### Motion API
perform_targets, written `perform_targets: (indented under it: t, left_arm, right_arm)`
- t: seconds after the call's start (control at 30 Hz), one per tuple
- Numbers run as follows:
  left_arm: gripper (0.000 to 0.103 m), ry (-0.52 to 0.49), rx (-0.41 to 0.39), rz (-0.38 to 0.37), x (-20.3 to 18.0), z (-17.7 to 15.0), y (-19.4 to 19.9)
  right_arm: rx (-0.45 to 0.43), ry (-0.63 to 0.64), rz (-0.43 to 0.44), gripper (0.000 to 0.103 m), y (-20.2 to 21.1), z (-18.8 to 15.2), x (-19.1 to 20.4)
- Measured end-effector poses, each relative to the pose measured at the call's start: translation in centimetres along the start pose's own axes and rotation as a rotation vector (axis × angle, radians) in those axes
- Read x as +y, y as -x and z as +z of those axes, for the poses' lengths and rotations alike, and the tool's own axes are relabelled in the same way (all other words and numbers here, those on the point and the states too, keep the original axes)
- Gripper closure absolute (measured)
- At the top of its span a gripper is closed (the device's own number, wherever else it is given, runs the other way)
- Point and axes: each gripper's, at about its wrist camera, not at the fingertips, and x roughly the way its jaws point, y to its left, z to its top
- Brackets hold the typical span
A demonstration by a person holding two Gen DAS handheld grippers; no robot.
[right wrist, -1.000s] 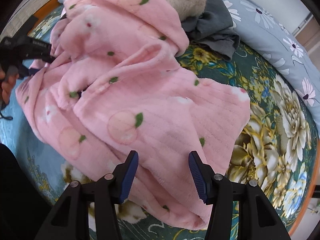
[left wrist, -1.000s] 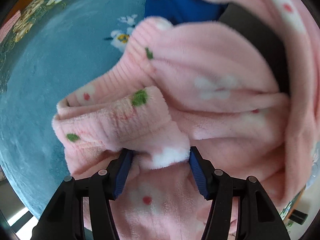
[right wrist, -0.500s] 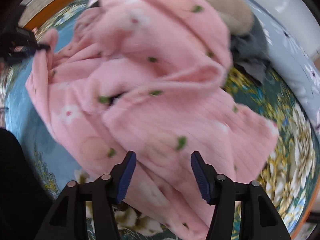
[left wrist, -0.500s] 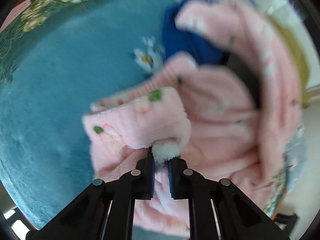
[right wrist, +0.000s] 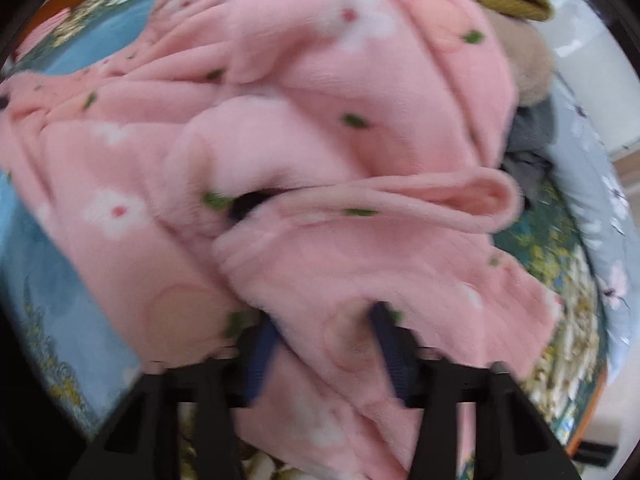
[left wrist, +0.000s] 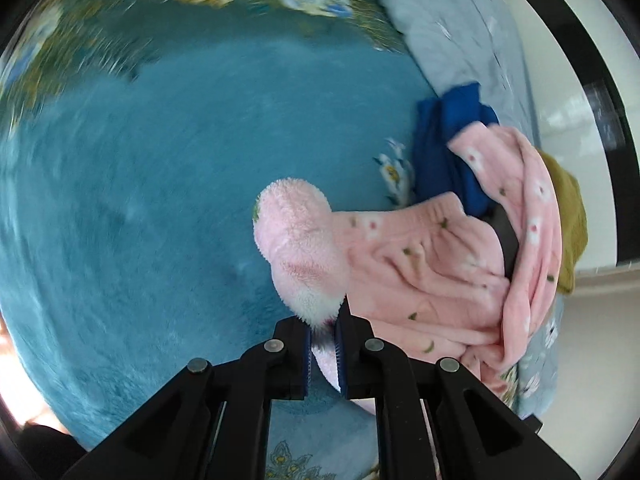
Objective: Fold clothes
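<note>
A pink fleece garment (left wrist: 420, 264) with white flowers and green leaves lies bunched on the teal bedspread (left wrist: 140, 200). My left gripper (left wrist: 323, 340) is shut on its fluffy cuff end, which curls up above the pads and trails right to the heap. In the right wrist view the same garment (right wrist: 320, 128) fills most of the picture, blurred. My right gripper (right wrist: 324, 356) points down into it with a fold of fleece between its blue pads (right wrist: 260, 356). Its jaws are closing and still stand wide in this frame.
A dark blue garment (left wrist: 452, 136) and a mustard knit (left wrist: 568, 216) lie under and behind the pink heap. A grey-blue flowered quilt (left wrist: 460, 20) runs along the bed's far side. The right wrist view shows a beige fluffy garment (right wrist: 528, 64) and a grey one (right wrist: 528, 136).
My left gripper shut on the cuff and carried it left, away from the heap, stretching the sleeve. My right gripper moved into the garment, so a fold now sits between its pads.
</note>
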Motion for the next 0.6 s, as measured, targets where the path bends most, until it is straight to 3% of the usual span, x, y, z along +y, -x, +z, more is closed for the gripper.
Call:
perform_targets:
  t: [0.03, 0.17, 0.3, 0.47, 0.6]
  left_arm:
    - [0.093, 0.013, -0.010, -0.009, 0.5, -0.3, 0.0]
    - [0.093, 0.008, -0.036, -0.011, 0.6, -0.5, 0.0]
    - [0.093, 0.024, -0.053, -0.016, 0.6, -0.3, -0.4]
    - [0.093, 0.043, -0.095, -0.019, 1.2, -0.3, 0.7]
    - [0.094, 0.094, -0.138, -0.030, 2.3, -0.3, 1.7]
  right_arm:
    - [-0.005, -0.032, -0.006, 0.094, 0.5, 0.0, -0.7]
    - [-0.085, -0.231, -0.010, 0.095, 4.9, -0.8, -6.5]
    - [-0.174, -0.469, -0.082, 0.095, 9.3, -2.4, -15.3]
    - [-0.219, -0.799, -0.188, 0.096, 12.4, -8.6, -26.4]
    - [-0.180, -0.997, -0.238, 0.096, 12.6, -15.6, -31.2]
